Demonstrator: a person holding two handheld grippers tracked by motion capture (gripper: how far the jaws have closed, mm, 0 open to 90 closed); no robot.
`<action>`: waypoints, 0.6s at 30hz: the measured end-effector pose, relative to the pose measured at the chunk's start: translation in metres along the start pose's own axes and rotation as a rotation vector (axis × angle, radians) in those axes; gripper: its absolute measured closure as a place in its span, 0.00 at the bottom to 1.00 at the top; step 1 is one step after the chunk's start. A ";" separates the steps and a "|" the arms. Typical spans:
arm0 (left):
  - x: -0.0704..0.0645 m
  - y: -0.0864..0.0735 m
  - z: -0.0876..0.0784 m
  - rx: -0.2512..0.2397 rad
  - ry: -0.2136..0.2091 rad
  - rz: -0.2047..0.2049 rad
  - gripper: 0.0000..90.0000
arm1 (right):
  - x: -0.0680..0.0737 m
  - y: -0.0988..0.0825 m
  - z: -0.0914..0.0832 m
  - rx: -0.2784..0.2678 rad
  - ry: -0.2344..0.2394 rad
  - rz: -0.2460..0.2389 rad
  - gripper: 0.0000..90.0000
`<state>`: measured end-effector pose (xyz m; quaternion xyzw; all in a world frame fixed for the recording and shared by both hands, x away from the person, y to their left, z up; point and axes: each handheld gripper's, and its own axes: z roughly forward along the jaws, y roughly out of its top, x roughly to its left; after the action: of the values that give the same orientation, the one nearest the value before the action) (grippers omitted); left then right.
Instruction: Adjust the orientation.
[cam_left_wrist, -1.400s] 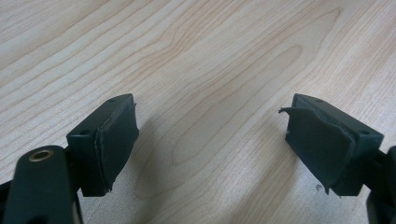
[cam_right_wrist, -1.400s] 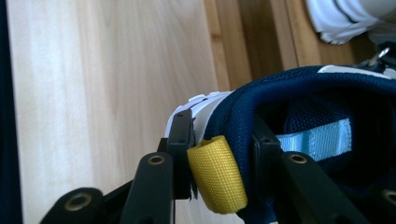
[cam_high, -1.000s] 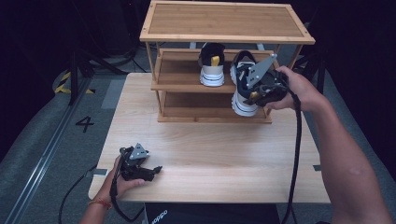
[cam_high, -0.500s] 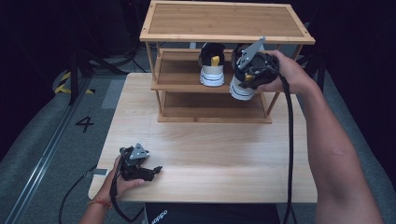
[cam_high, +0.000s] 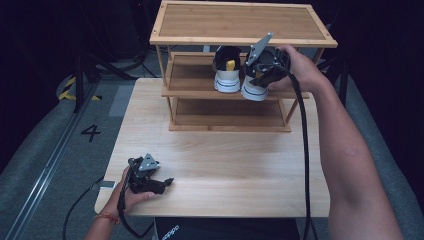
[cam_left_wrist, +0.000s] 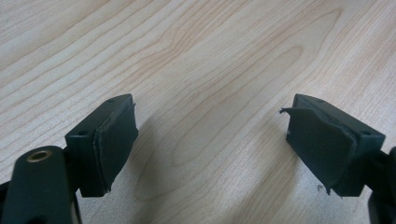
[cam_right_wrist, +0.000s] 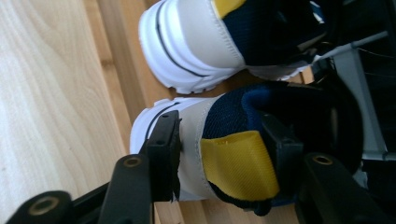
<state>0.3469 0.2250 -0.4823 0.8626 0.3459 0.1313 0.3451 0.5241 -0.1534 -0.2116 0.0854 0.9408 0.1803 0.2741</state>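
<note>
On the shelf (cam_high: 200, 92), white-navy shoe (cam_right_wrist: 201, 140), yellow tab (cam_right_wrist: 238, 163)

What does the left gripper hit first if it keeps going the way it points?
The bare table top, most likely: the left gripper tilts down at the wood with its jaws open and nothing between them. Exact contact depth is unclear.

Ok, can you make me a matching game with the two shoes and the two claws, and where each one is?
Things:
1. left claw
2. right claw
3. left shoe
4. right shoe

Places:
A. on the middle shelf, with no claw on it
B. low over the table, open, nothing between its jaws
C. at the right shoe's heel
D. on the middle shelf, with a claw at its heel

Pairs: 1-B, 2-C, 3-A, 4-D
</note>
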 end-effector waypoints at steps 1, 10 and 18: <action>0.000 0.000 0.000 0.000 0.000 0.000 0.18 | 0.000 0.000 0.000 -0.005 -0.010 -0.001 0.59; 0.000 0.000 0.000 -0.001 0.000 0.000 0.18 | 0.008 -0.013 -0.023 -0.220 -0.096 0.119 0.53; 0.000 0.000 0.000 -0.001 0.000 0.000 0.18 | 0.033 -0.036 -0.030 -0.312 -0.132 0.218 0.49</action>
<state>0.3469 0.2249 -0.4823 0.8625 0.3459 0.1312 0.3453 0.4776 -0.1864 -0.2177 0.1548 0.8667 0.3463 0.3238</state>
